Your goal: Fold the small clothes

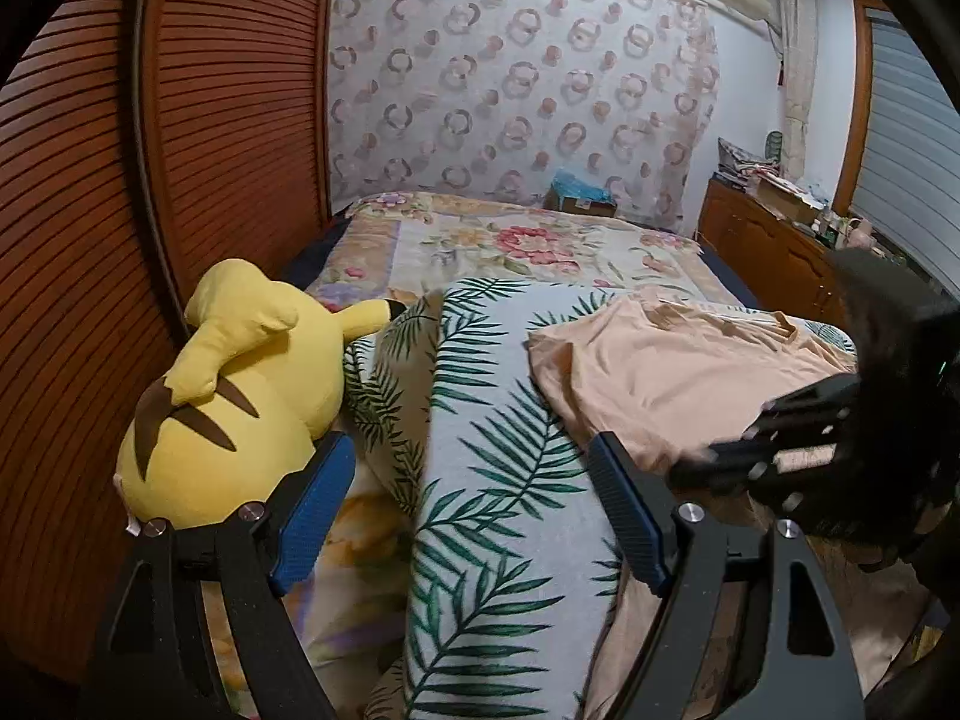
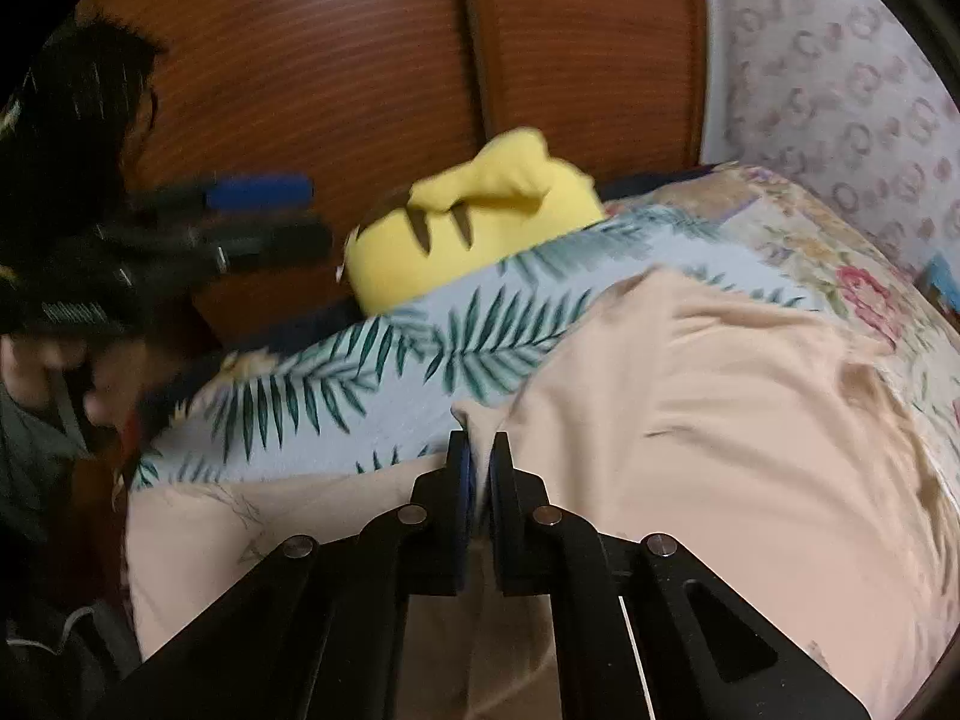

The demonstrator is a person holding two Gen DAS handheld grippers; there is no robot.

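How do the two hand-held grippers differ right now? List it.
1. The left hand-held gripper has its jaws spread wide; the right hand-held gripper has them closed.
2. The left holds nothing, with only the leaf-print bedding between its fingers; the right pinches the near edge of the peach shirt.

Shared: both have black frames and blue pads, and both point down toward the bed.

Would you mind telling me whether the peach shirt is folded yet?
Not folded: the shirt lies spread and rumpled on the leaf-print bedding.
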